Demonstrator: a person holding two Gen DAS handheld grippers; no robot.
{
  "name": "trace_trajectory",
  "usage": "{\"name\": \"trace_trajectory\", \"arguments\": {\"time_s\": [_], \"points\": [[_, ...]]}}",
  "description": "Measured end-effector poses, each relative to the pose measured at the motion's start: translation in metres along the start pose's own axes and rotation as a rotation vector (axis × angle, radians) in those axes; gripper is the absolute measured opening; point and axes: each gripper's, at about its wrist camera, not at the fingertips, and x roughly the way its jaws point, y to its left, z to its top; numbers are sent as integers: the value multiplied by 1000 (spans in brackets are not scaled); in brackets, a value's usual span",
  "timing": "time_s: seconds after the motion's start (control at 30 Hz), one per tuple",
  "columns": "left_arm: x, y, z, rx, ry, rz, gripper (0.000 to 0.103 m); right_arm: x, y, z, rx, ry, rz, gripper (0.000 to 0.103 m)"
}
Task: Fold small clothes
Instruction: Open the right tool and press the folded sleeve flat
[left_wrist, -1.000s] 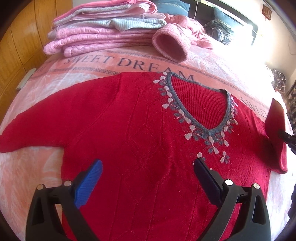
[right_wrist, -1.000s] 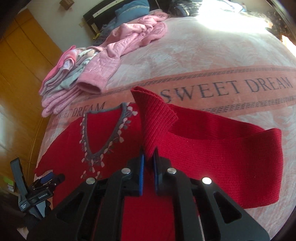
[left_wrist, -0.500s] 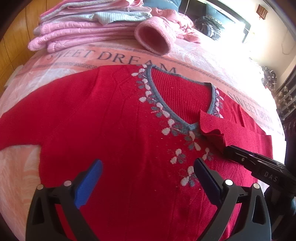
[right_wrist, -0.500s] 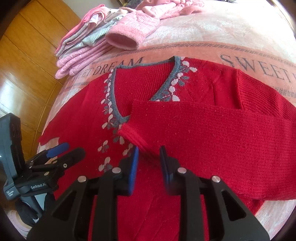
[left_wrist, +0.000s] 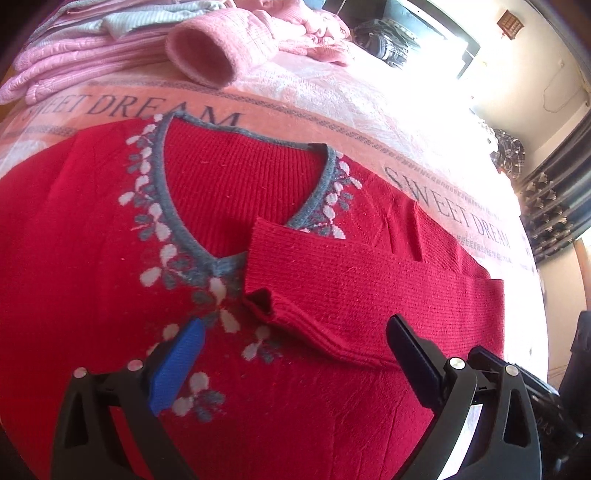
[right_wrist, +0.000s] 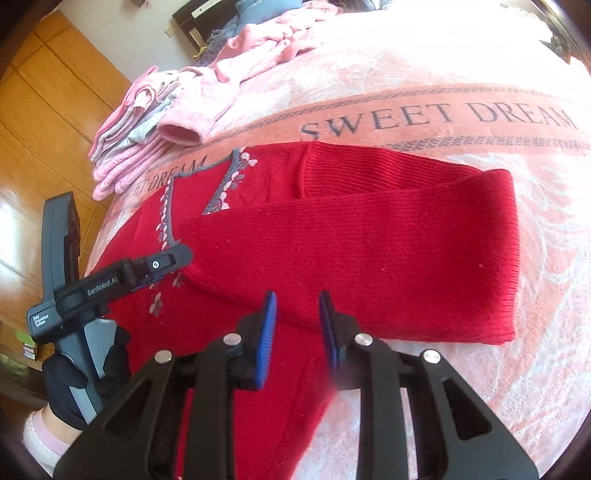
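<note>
One red knitted V-neck sweater with grey collar trim lies flat, front up, on the pink "SWEET DREAM" blanket. Its neckline points toward one stack of folded pink clothes. One sleeve is folded across the chest, long axis crosswise to the body. Two grippers: left gripper jaws wide apart, holding nothing; right gripper jaws slightly apart, empty, just beside the sleeve's lower edge.
</note>
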Motion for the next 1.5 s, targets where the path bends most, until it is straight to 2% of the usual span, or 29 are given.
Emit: {"name": "trace_trajectory", "arguments": {"time_s": [0.07,0.13,0.2,0.23,0.27,0.3,0.37,0.5,0.6,0.73,0.83,0.93,1.1,1.23,1.3,1.37,1.43,1.5], "points": [[5,-4,0,-7,-5,17,96,-5,-10,-3,14,-8,3,24],[6,-7,0,-9,-28,52,87,-11,-19,-6,29,-18,4,25],[6,-11,0,6,-46,90,64,-15,-26,-8,42,-26,4,27],[6,-13,-1,12,-49,116,59,-17,-29,-8,45,-28,2,28],[5,-13,-1,14,-55,120,43,-18,-31,-8,47,-30,-2,29],[4,-13,-1,13,-61,116,36,-18,-33,-8,51,-31,-7,29],[1,-9,-2,-3,-68,53,5,-17,-35,-7,66,-31,-13,30],[-19,-5,-4,-13,-131,9,4,-15,-38,-5,90,-32,-15,30],[-42,-3,-2,6,-198,13,4,-14,-34,-1,94,-42,-7,30],[-76,20,12,-7,-289,34,4,-18,-29,6,98,-66,8,30],[-95,47,25,-24,-352,80,4,-18,-27,11,109,-78,15,31],[-108,79,34,-59,-372,112,4,-12,-25,15,127,-73,40,31],[-93,120,38,-94,-341,172,4,11,-19,20,148,-25,60,32],[-52,142,31,-99,-208,187,4,33,-19,16,130,50,-57,30],[-36,155,23,-133,-156,204,8,35,-19,13,115,43,-68,30],[-37,163,19,-149,-169,178,13,34,-16,14,88,52,-83,32],[-45,164,22,-152,-160,188,14,31,-15,15,92,50,-71,35],[-66,165,25,-176,-209,164,19,22,-12,17,87,26,-56,38]]}}
